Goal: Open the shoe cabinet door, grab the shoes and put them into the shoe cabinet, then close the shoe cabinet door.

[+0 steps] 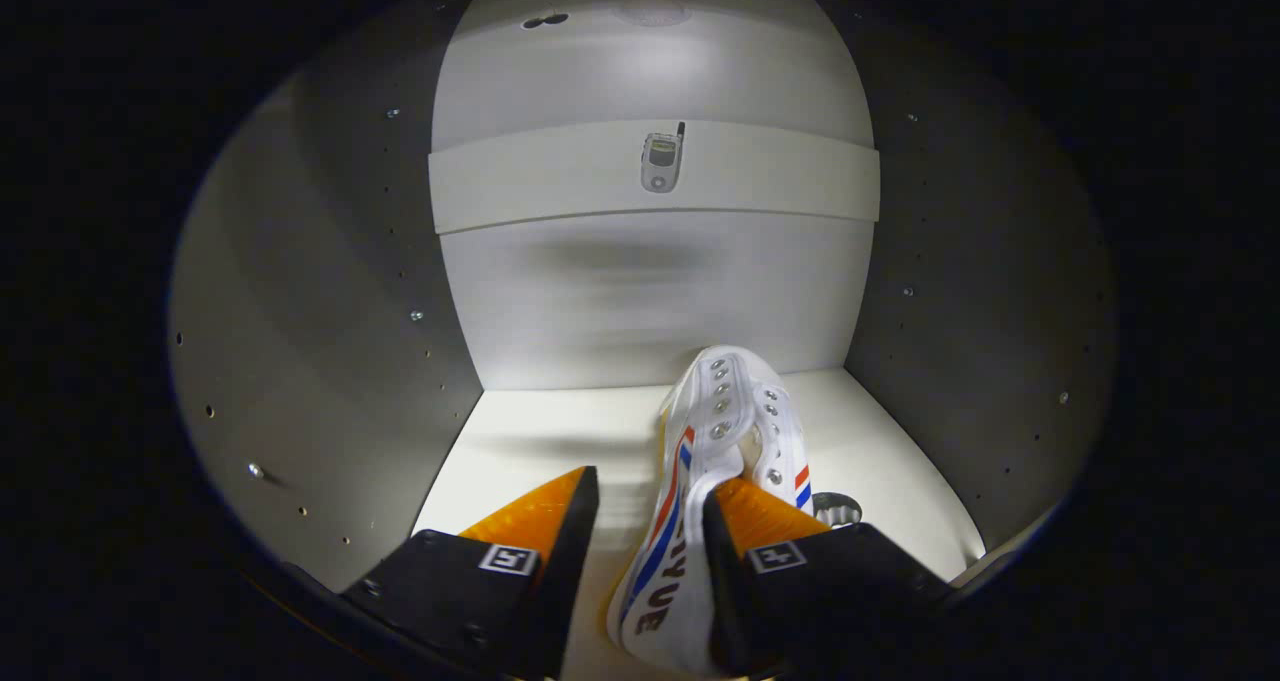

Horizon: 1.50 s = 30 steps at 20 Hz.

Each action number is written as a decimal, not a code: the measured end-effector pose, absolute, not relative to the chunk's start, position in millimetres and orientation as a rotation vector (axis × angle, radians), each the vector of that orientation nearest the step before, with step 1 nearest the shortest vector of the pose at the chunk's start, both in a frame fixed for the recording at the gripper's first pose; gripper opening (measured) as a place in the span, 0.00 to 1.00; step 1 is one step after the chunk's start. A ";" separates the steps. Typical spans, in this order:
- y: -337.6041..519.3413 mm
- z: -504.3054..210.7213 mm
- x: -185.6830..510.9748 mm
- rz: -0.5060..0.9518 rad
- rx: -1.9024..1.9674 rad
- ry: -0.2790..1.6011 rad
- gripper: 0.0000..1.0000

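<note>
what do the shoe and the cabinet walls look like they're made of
Shoe: white canvas-like fabric, matte, with shiny metal eyelets; it lies between the fingers, gap on the left side. Cabinet walls: smooth pale board, probably laminate, dotted with drilled holes and small screws.

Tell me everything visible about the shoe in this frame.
The shoe is a white canvas-looking sneaker with metal eyelets, red and blue side stripes and dark lettering. It lies toe-forward on the pale cabinet floor, its toe near the back wall. Its heel end sits between the tongs; one finger reaches into the opening, while the other stands apart from it with a gap, so the tongs look open.
</note>
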<state>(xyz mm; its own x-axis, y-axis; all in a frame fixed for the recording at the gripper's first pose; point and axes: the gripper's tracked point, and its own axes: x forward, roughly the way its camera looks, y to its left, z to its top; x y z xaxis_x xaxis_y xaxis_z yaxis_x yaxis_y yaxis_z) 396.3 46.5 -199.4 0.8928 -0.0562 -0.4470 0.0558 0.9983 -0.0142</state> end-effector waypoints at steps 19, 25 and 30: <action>54.3 -123.4 273.8 -0.092 0.029 0.337 0.98; 41.6 -85.1 184.9 -0.111 0.044 0.240 0.98; 37.9 -62.6 101.6 -0.068 0.082 0.201 0.98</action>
<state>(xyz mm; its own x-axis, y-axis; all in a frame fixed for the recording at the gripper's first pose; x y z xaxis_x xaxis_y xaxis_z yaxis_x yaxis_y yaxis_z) 101.6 37.9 -62.6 0.9776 -0.0589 -0.2021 0.0754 0.9943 0.0750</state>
